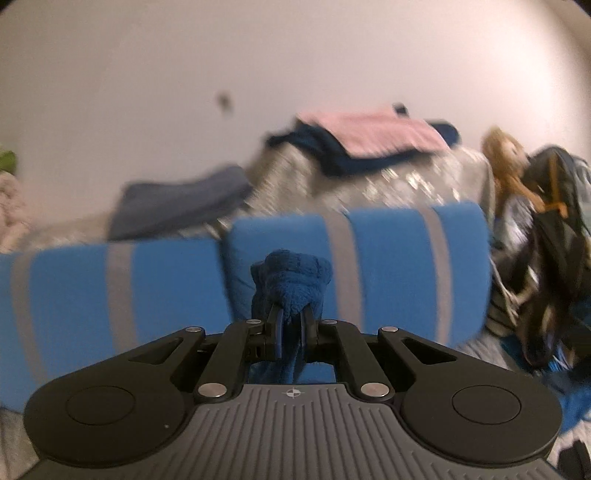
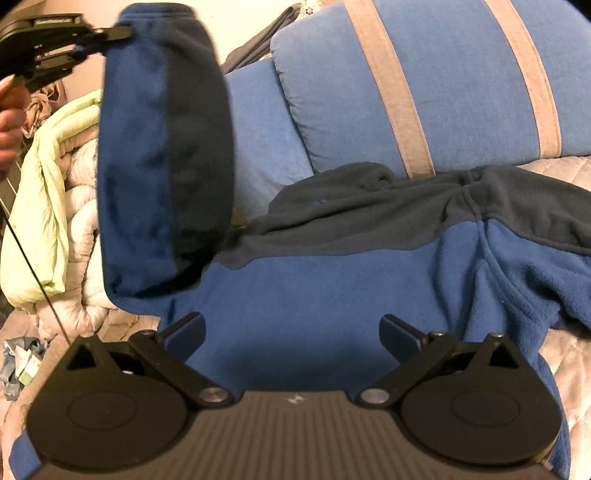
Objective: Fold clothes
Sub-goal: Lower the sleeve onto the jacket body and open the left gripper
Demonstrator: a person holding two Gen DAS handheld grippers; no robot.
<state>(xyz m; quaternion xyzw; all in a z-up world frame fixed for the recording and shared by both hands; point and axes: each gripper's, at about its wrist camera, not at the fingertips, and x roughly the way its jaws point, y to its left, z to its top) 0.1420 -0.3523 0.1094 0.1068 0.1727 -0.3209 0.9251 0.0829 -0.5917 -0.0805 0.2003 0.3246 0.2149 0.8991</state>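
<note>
A blue fleece top (image 2: 332, 295) with dark grey shoulders lies spread on the bed in the right wrist view. Its sleeve (image 2: 162, 147) is lifted up at the left, its cuff pinched by my left gripper (image 2: 122, 33), held by a person's hand (image 2: 11, 122). In the left wrist view my left gripper (image 1: 291, 325) is shut on that bunched blue cuff (image 1: 291, 277), which sticks up past the fingertips. My right gripper (image 2: 291, 332) hovers low over the fleece body, open, with nothing between its fingers.
Blue pillows with grey stripes (image 2: 424, 85) lie behind the fleece. A light green quilt (image 2: 44, 177) and pale bedding are piled at the left. In the left wrist view, folded clothes, pink on navy (image 1: 369, 136), sit on a silvery cover, with bags (image 1: 546, 229) at the right.
</note>
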